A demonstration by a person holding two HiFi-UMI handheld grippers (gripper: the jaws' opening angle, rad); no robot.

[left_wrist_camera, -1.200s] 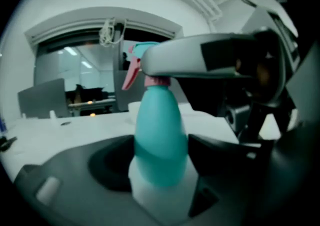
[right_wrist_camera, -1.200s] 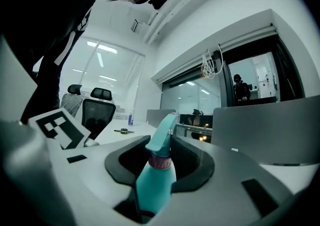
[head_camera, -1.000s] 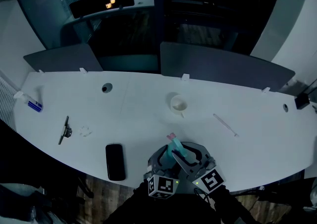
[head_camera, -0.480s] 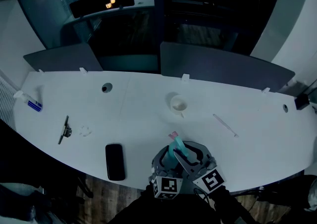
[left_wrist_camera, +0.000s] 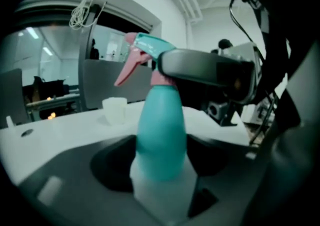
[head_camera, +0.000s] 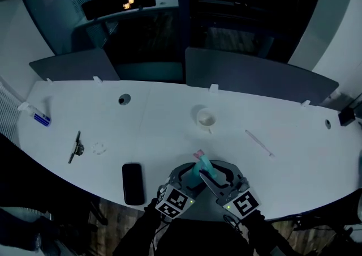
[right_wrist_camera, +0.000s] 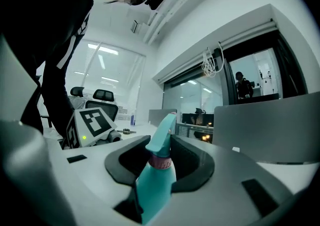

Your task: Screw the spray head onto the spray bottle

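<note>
A teal spray bottle (head_camera: 203,166) stands upright near the white table's front edge (head_camera: 102,190), with its teal and pink spray head (head_camera: 197,154) on top. My left gripper (head_camera: 190,173) is shut on the bottle's lower body (left_wrist_camera: 161,140); the dark pads meet it on both sides. My right gripper (head_camera: 217,173) comes in from the right and is shut on the pink collar (right_wrist_camera: 161,162) under the spray head (right_wrist_camera: 163,137). In the left gripper view, the right gripper's jaw wraps the neck just below the pink trigger (left_wrist_camera: 131,67).
A black phone (head_camera: 133,184) lies left of the grippers. A white cup (head_camera: 205,118) stands behind the bottle, and a thin white tube (head_camera: 258,143) lies to the right. A dark tool (head_camera: 75,147) and a small bottle (head_camera: 35,115) lie far left. Grey partitions (head_camera: 260,79) line the back.
The left gripper's marker cube has swung to the left and tilted as that gripper turned about the bottle. Bottle and right gripper have stayed where they were.
</note>
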